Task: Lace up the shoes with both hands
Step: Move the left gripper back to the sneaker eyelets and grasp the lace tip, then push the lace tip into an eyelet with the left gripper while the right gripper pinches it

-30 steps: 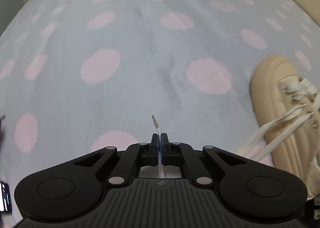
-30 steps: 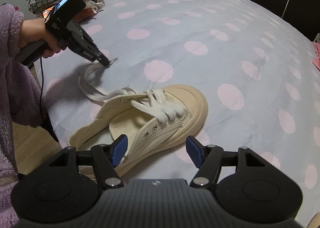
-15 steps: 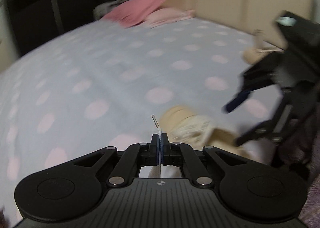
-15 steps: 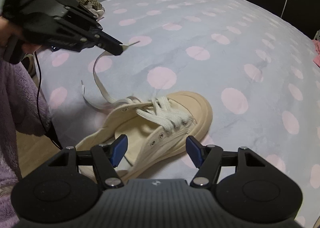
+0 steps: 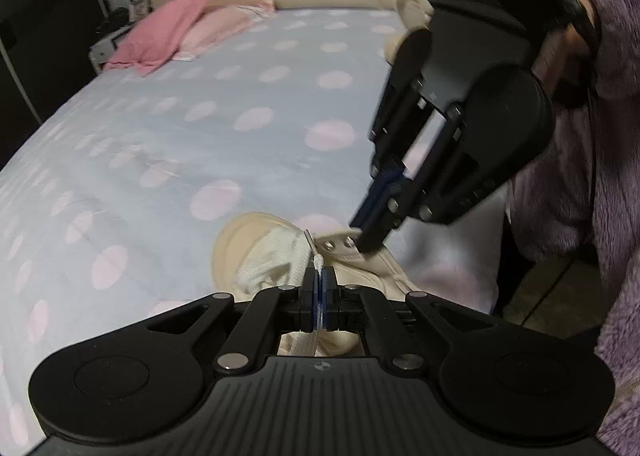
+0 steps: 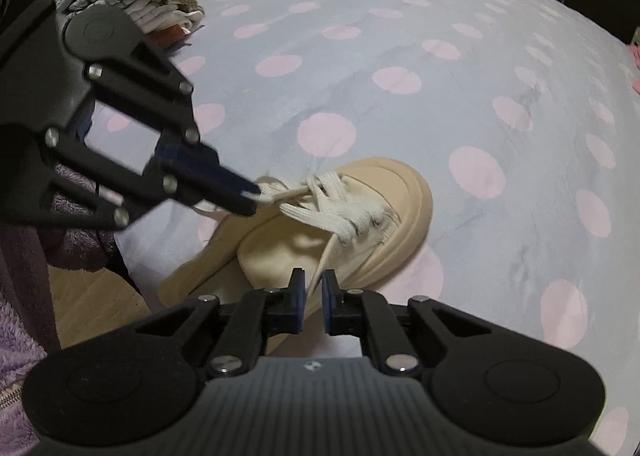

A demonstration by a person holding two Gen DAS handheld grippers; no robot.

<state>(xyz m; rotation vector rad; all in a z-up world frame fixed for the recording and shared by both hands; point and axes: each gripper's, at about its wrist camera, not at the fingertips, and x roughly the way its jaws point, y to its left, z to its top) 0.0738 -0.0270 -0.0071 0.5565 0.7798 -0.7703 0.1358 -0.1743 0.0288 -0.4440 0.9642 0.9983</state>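
Observation:
A beige sneaker (image 6: pixel 360 215) with white laces lies on the dotted bedspread, toe pointing away; it also shows in the left wrist view (image 5: pixel 256 252). My left gripper (image 5: pixel 319 276) is shut on a white lace end (image 5: pixel 316 256), whose tip points at the shoe's metal eyelets (image 5: pixel 338 244). In the right wrist view that gripper (image 6: pixel 252 195) hovers over the laces. My right gripper (image 6: pixel 313 288) has closed to a narrow gap around the shoe's eyelet flap (image 6: pixel 326 256); in the left wrist view it (image 5: pixel 366 240) presses at the eyelets.
The blue bedspread with pink dots (image 6: pixel 440 95) fills both views. A pile of folded clothes (image 6: pixel 132 11) sits at the bed's far left corner. Pink pillows (image 5: pixel 172 31) lie by the beige headboard. The bed edge and wooden floor (image 6: pixel 92 296) are beside the shoe's heel.
My left gripper swung from the open bedspread over to the shoe with the lace end. My right gripper moved down onto the shoe and its jaws closed from wide open to a narrow gap.

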